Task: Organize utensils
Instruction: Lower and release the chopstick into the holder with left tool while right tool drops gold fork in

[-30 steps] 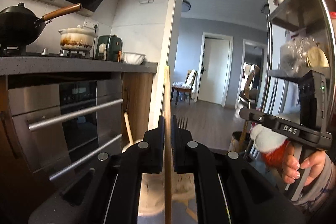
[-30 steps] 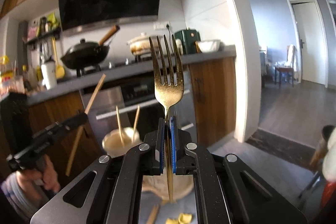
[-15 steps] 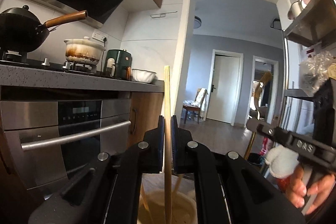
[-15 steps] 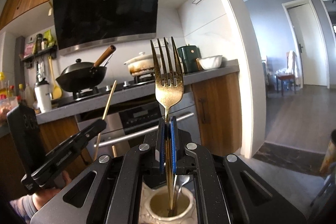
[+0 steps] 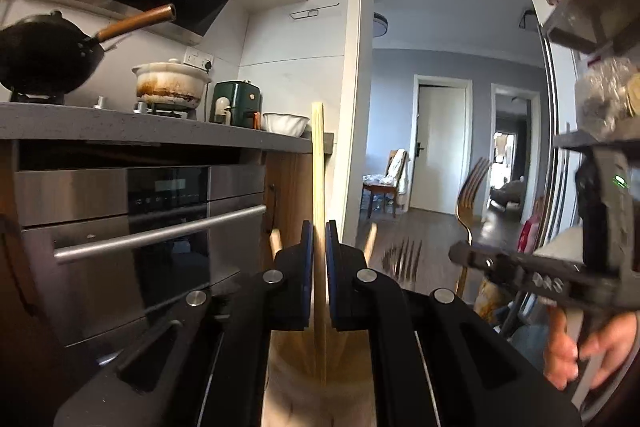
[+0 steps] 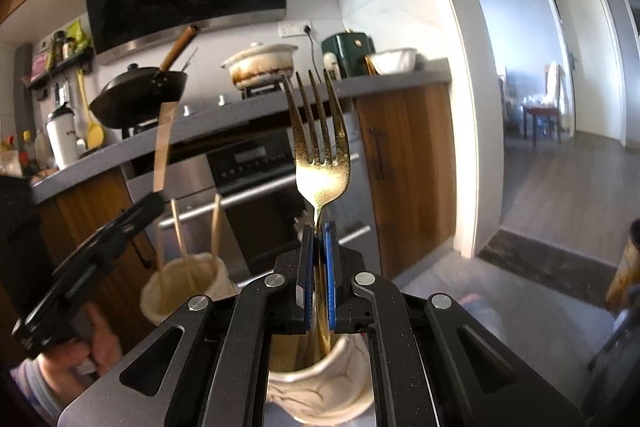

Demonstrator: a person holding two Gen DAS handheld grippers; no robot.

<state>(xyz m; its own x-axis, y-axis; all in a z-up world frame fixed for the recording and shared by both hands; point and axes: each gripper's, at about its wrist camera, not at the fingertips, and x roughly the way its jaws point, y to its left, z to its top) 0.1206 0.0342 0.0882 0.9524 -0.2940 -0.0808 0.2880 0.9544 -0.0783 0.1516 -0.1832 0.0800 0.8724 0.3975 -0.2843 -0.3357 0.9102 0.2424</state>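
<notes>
My left gripper (image 5: 319,227) is shut on an upright wooden chopstick (image 5: 318,163); its lower end reaches into a beige holder (image 5: 316,387) right under the jaws. That left gripper (image 6: 154,201) with the chopstick (image 6: 165,143) stands above a cream cup (image 6: 188,287) holding other chopsticks. My right gripper (image 6: 319,227) is shut on the stem of a gold fork (image 6: 320,147), tines up, its handle end inside a white ceramic cup (image 6: 336,391) below. The right gripper (image 5: 456,251) and fork (image 5: 470,199) show at the right in the left wrist view, with a hand (image 5: 576,351) on the grip.
A kitchen counter (image 5: 160,131) carries a black wok (image 5: 44,59), a white pot (image 5: 170,85), a green appliance (image 5: 236,103) and a bowl (image 5: 286,123). A steel oven (image 5: 140,227) sits under it. A metal shelf rack (image 5: 592,27) stands at right; a doorway (image 5: 440,147) opens beyond.
Both grippers have come down toward the cups. The chopstick's lower end is now in the beige holder, and the fork's handle has gone deeper into the white cup.
</notes>
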